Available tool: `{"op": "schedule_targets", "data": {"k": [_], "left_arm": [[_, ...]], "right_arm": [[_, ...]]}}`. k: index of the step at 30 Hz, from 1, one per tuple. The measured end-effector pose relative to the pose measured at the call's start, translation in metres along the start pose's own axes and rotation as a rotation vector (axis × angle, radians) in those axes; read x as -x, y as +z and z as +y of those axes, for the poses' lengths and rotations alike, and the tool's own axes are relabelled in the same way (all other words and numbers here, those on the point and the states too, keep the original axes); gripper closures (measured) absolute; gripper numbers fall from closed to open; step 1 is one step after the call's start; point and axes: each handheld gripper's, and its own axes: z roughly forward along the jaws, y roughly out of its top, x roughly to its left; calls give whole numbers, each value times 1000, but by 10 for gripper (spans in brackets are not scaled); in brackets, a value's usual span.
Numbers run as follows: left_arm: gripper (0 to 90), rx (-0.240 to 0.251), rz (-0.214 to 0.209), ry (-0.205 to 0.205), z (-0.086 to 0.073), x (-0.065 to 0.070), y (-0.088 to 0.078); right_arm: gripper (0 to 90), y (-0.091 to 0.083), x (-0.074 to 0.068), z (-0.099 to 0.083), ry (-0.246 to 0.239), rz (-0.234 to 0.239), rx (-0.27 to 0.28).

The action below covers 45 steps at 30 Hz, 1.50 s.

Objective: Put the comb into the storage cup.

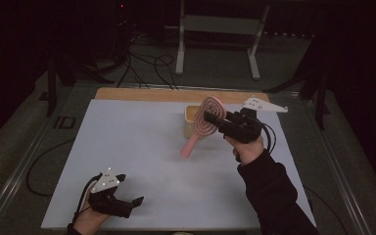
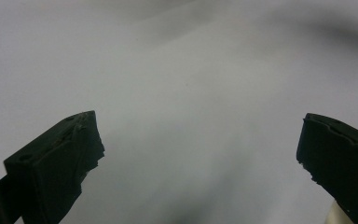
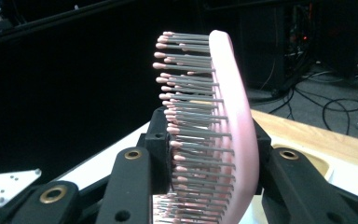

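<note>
Overhead, right gripper (image 1: 214,121) clamps a pink hairbrush (image 1: 207,122) by its head, lifted above the white table (image 1: 142,161) beside a tan tray (image 1: 192,117). Left gripper (image 1: 132,205) rests near the front edge. Its own view shows jaws spread wide, nothing between. Right gripper view: pads squeeze the brush's (image 3: 214,140) bristled head.

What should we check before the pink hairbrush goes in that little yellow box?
1. Right gripper shut on the hairbrush head: ok.
2. Brush lifted off the white table: ok.
3. Yellow box open on top: ok.
4. Anything already lying in the box: cannot tell.
5. Left gripper open, holding nothing, well away from the box: ok.
6. Brush will fit inside: cannot tell; its handle hangs past the box's edge.
</note>
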Motion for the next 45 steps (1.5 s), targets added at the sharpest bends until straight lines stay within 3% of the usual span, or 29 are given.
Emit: {"op": "schedule_targets", "data": {"k": [20, 36, 45], "left_arm": [[4, 11, 7, -2, -1, 0, 1], [4, 21, 9, -3, -1, 0, 0], [4, 21, 6, 0, -1, -1, -1]], "right_arm": [[648, 2, 13, 40, -66, -85, 54], [648, 7, 30, 63, -68, -133, 114], [648, 11, 41, 72, -86, -189, 153]]}}
